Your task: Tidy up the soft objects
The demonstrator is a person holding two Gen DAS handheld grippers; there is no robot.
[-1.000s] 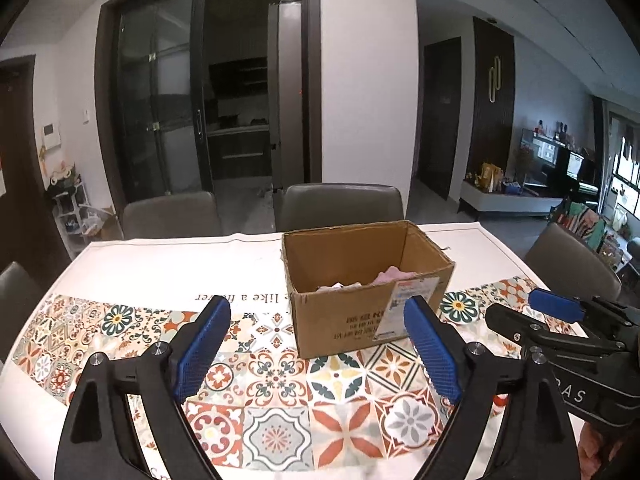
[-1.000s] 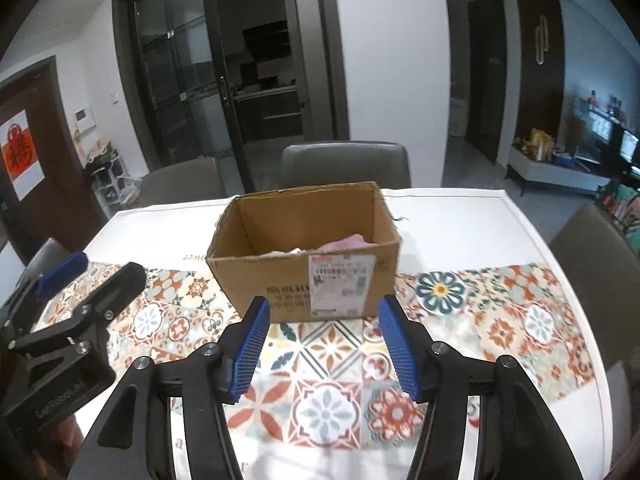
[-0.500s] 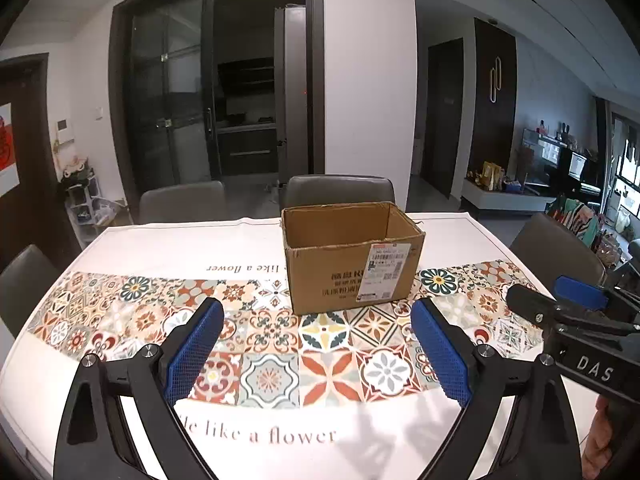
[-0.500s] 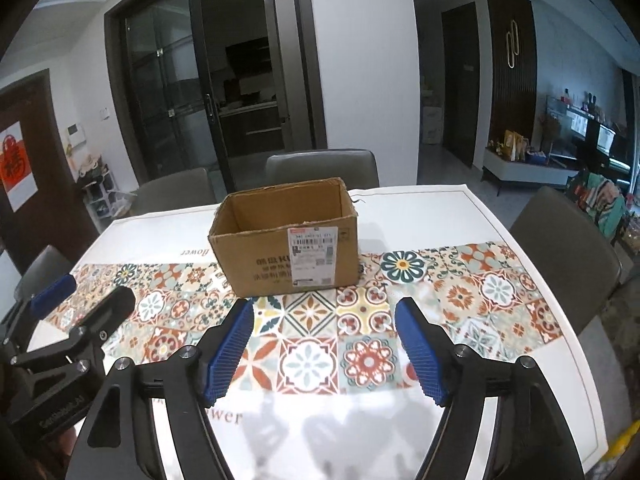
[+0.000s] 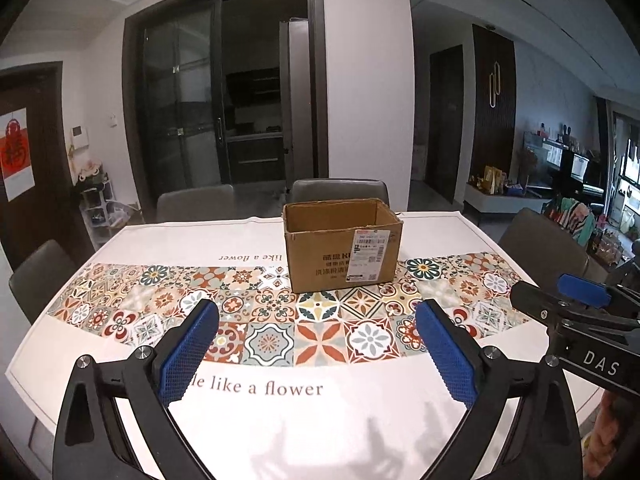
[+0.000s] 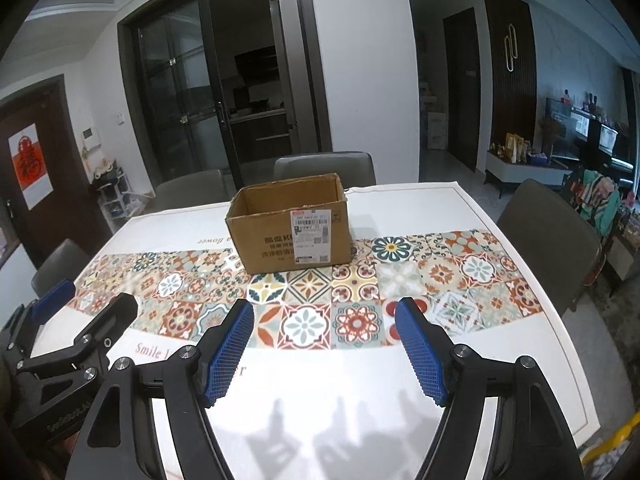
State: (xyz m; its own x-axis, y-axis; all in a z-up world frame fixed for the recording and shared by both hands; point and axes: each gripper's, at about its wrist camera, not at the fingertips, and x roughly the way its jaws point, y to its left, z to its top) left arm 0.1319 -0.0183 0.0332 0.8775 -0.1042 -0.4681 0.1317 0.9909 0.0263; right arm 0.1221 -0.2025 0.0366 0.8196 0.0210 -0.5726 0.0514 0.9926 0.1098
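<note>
1. looking along the left gripper [image 5: 316, 344] from the left wrist view, its two blue pads stand wide apart with nothing between them, only the patterned tablecloth [image 5: 280, 320] showing in the gap; these jaws have just been opening a little further
2. the cardboard box [image 5: 340, 246] sits upright on the far half of the table, beyond the gap and a little right of its middle, well apart from both pads; its top is open and a white shipping label is stuck on the near face towards the right corner
3. from this low angle only the bare inner walls of the box show, so whether soft things lie inside cannot be told
4. the right gripper [image 5: 576, 300] comes in at the right edge of this view, black with a blue pad, hanging above the tablecloth; a bit of a hand [image 5: 608, 432] shows under it
5. grey chairs [image 5: 340, 190] stand behind the table, in front of a dark glass door
6. in the right wrist view the right gripper [image 6: 324, 344] also has its jaws apart and empty, a narrower gap than the left one's
7. the box [image 6: 288, 232] stands ahead and slightly left of that gap, on the tiled band of the cloth, touched by nothing
8. the left gripper [image 6: 76, 320] shows at the left edge, off to the side of the box
</note>
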